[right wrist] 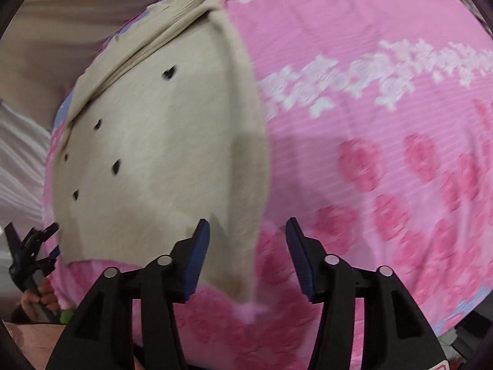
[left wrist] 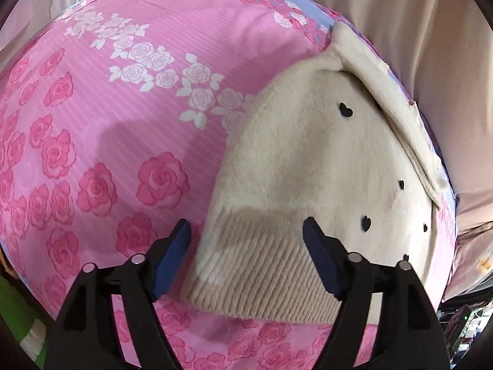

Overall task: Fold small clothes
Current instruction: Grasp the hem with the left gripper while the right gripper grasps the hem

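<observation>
A small cream knit sweater (left wrist: 314, 166) with black heart dots lies on a pink rose-print sheet (left wrist: 123, 117). One sleeve (left wrist: 397, 104) is folded over its far side. My left gripper (left wrist: 246, 237) is open, hovering just above the ribbed hem (left wrist: 262, 274) at the sweater's near left corner. In the right wrist view the sweater (right wrist: 160, 154) lies at left, blurred. My right gripper (right wrist: 248, 234) is open above its near right corner. The left gripper (right wrist: 34, 246) shows at the far left edge there, held by a hand.
Beige fabric (left wrist: 431, 30) lies beyond the bed's far edge. A green object (left wrist: 15, 317) sits at the lower left. The sheet (right wrist: 385, 154) spreads widely to the right of the sweater in the right wrist view.
</observation>
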The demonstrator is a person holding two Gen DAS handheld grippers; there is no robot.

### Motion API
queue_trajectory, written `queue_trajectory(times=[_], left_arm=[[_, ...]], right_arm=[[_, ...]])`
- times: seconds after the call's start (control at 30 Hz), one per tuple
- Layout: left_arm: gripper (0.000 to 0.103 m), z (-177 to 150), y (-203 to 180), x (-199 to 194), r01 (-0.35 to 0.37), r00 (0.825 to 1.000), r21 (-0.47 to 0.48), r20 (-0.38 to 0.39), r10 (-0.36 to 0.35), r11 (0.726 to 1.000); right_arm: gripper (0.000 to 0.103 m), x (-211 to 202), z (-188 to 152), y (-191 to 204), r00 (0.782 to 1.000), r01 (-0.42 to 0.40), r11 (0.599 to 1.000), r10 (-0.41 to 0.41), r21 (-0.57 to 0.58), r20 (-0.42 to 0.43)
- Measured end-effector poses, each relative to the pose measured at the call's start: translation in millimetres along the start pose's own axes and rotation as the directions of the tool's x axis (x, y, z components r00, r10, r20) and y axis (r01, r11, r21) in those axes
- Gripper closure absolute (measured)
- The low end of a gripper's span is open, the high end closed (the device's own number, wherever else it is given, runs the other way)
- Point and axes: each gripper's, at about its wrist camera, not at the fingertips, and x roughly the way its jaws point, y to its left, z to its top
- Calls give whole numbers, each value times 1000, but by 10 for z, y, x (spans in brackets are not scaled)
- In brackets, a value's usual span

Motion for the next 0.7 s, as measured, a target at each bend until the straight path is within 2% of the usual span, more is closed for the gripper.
queue_trajectory(times=[0.07,0.17,0.2,0.23,0.27,0.33,0.4,0.5,0.7], left_arm=[[21,-7,-17,20,5,1000,1,3,-5,1000],[21,-7,-42,35,22,1000,-9,-2,-22,1000],[26,-5,-52,38,24,1000,-6,-4,-24,1000],[34,0,-66,41,19,1000,-1,-8,-19,1000],[40,11,-74,40,6,1000,11,-13,-6,1000],[72,39,-60,33,12,999,10,-30,-11,1000],[92,52,21,30,47,997,-34,-61,-49,998],[95,32,167,-42,88,994,-84,-55,-93,993],[96,-83,254,-278,156,987,-107,-27,-160,982]], right_arm=[[41,51,-66,79,1000,-1,1000,1,-18,0],[41,85,-91,180,1000,-16,999,17,-35,18],[44,98,-83,201,999,-38,999,39,-35,18],[55,119,-114,238,998,-53,998,53,-36,17],[74,138,-113,259,998,-54,998,55,-39,17],[90,172,-93,226,998,-59,998,59,-20,0],[93,133,-87,138,994,-111,993,111,32,5],[95,22,-86,107,991,-134,991,133,30,29],[96,-181,-164,37,988,-150,989,150,1,47]])
